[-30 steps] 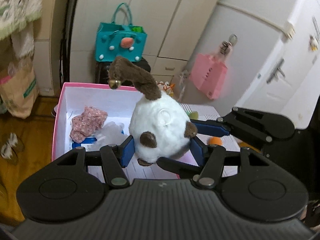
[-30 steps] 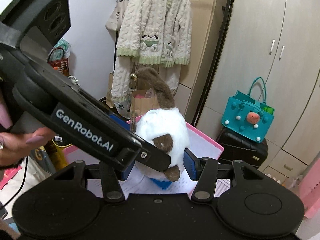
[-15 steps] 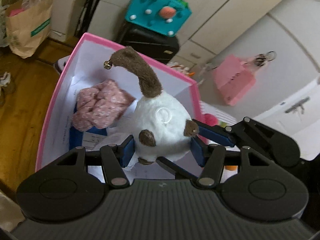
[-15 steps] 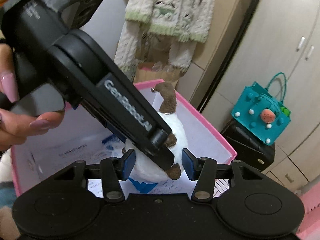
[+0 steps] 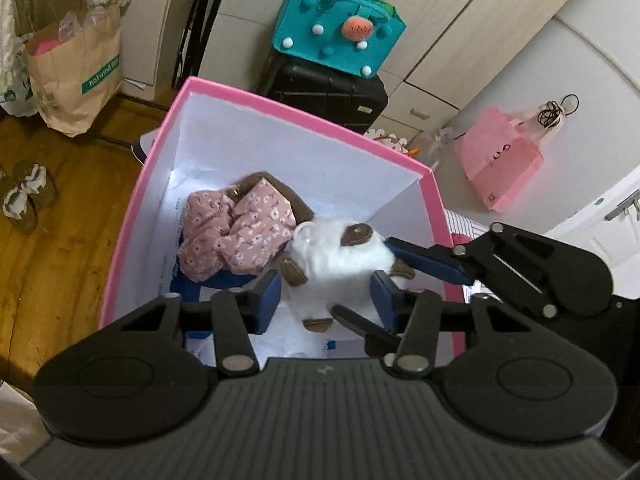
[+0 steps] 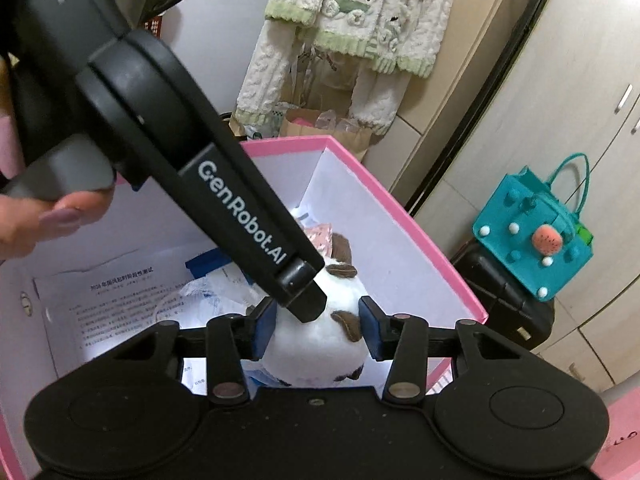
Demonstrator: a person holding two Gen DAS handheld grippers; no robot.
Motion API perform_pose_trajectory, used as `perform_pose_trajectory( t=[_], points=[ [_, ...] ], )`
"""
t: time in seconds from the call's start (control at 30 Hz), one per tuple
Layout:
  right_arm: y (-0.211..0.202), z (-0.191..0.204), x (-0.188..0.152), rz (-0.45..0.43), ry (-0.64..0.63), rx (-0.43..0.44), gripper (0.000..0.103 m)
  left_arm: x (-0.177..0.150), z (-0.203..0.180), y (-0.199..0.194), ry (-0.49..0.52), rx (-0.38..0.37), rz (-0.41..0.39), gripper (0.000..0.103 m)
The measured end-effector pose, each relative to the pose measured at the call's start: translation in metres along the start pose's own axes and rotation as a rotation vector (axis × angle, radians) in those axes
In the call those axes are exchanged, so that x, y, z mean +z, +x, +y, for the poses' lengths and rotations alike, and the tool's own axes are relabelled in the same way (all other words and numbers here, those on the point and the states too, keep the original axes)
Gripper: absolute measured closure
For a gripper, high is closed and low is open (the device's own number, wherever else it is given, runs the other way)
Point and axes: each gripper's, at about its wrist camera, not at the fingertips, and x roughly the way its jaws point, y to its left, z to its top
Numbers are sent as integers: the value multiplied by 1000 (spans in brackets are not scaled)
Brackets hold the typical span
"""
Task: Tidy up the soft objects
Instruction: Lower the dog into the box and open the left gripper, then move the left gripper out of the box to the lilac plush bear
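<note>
A white plush toy (image 5: pixel 340 256) with brown patches lies inside the pink box (image 5: pixel 280 108), against a pink floral cloth (image 5: pixel 236 236). My left gripper (image 5: pixel 326 300) has both blue pads beside the plush, with a small gap on the left. My right gripper (image 6: pixel 318 326) holds the same plush (image 6: pixel 320 336) between its pads from the other side. The left gripper's finger (image 6: pixel 248 232) crosses the right wrist view. The plush's brown tail lies under the cloth.
Papers (image 6: pixel 120 304) and a blue packet line the box bottom. A teal felt bag (image 5: pixel 340 28) sits on a black suitcase (image 5: pixel 332 92) behind the box. A paper bag (image 5: pixel 76 76) and slippers (image 5: pixel 24 196) are on the wooden floor at left. A pink bag (image 5: pixel 500 164) hangs at right.
Both grippers have lowered the plush from above the box down into it. Its tail has gone from upright to lying under the floral cloth. The left jaws have widened slightly.
</note>
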Motion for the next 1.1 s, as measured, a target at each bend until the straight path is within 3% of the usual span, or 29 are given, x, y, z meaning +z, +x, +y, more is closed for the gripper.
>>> perform_pose_trajectory(
  t=[0.17,0.3,0.47,0.7,1.1],
  points=[
    [-4,-1,-5,-18,17,-32,53,-3,-5,5,-3,1,-6,60],
    [-25,-3,-14,-25,61,-61,51,-9,-14,-2,55,77,-56,61],
    [-55,-11,-27,-60,201,11,51,-16,-16,-21,82,58,-87,59],
    [-84,-6,-43,-91,314,85,51,-41,-31,-51,177,101,-130,56],
    [-131,4,-55,-118,406,106,51,-85,-61,-104,310,136,-147,45]
  ],
)
